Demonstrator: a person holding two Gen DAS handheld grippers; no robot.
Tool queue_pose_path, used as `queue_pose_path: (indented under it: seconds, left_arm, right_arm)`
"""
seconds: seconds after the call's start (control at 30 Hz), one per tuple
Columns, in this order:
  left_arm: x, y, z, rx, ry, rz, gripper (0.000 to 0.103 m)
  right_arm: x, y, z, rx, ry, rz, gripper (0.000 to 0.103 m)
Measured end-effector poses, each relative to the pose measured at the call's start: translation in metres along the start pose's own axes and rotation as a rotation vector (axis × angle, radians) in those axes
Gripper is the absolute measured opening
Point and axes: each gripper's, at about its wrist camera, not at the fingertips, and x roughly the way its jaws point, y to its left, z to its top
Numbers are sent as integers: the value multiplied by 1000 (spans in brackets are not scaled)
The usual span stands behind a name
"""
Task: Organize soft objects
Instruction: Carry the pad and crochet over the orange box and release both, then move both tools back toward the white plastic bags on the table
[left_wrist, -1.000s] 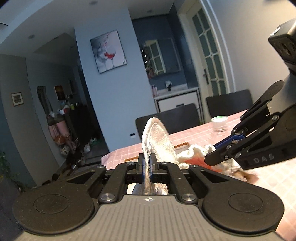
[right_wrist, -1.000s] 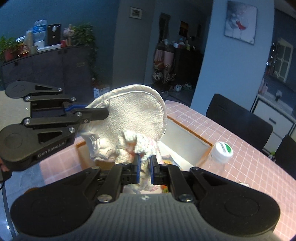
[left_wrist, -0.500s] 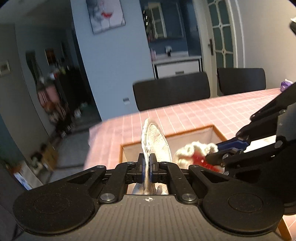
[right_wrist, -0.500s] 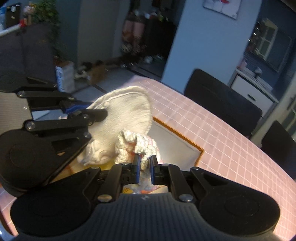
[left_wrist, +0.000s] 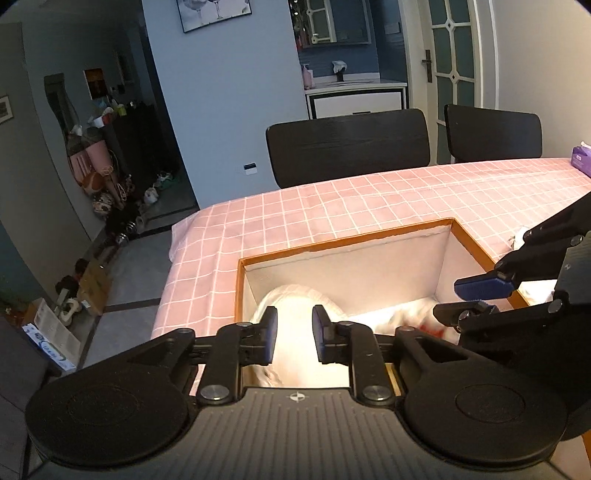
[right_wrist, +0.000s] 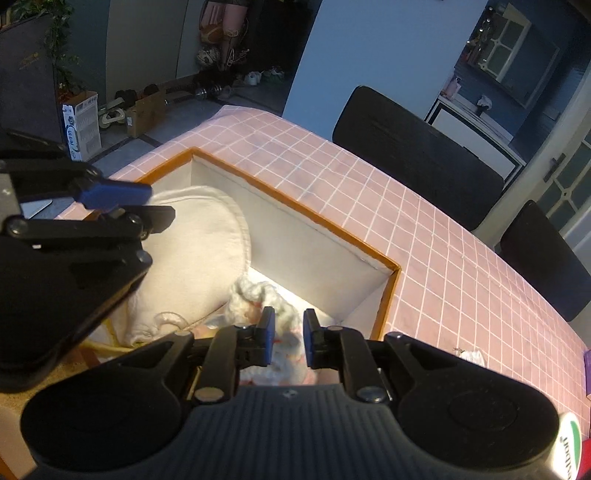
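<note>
- We have the left gripper (left_wrist: 294, 334) poised over the box (left_wrist: 343, 245), its jaws opening, and the cream quilted pad (left_wrist: 295, 314) sits in the gap between the blue pads without being pressed; we read it as let go.
- Our right gripper (right_wrist: 289, 338) is doing the same: its jaws are opening, and the fluffy white piece with pink and red patches (right_wrist: 258, 295) lies between and below them, no longer squeezed.
- In the right wrist view the quilted pad (right_wrist: 195, 236) rests inside the box (right_wrist: 295, 206), leaning toward its left wall and far corner, while the fluffy piece lies just beside it, nearer the middle of the box floor and touching the pad's lower edge.
- The box stands near the corner of the table with the pink checked cloth (left_wrist: 369, 199).
- So far, then, two soft things are in the box; we judge this drop as good as finished, with only the lifting away of both grippers left.
- What remains is harder to tell: a small crumpled white scrap (right_wrist: 471, 355) lies on the cloth beyond the box's right side, and a purple packet (left_wrist: 581, 158) sits at the table's far right edge; whether either belongs in the box we cannot say.
- A white cap with green and red print (right_wrist: 570, 443) shows at the lower right corner of the right wrist view; it looks hard, not ours to sort.
</note>
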Motion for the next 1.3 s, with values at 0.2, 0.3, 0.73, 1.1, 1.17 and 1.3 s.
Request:
queue_pose_path:
  seconds: [0.2,0.3,0.73,1.1,1.17,1.3]
  left_arm:
    - [-12,-3,6,9,-4,15,24]
    - [-22,-5,10,20,-13,20,24]
    - [-94,-19,-12,36,-106,38,25]
    - [-135,-46,-27,73,-171,-7,25]
    - [-141,-54,-30,86,-187,-18,25]
    - [-151,-71,-37,107,-216,-56,25]
  right_arm:
    - [-6,3,0,-9,-7,22,29]
    - [-13,3,0,-10,-19,41,30]
    - [-87,7,-30,-70,-151,198,37]
    - [-140,-8,-75,-90,-235,249,37]
    - [-145,-12,-86,-92,-246,247,38]
    - [-154,-21,-106,-91,-263,247,38]
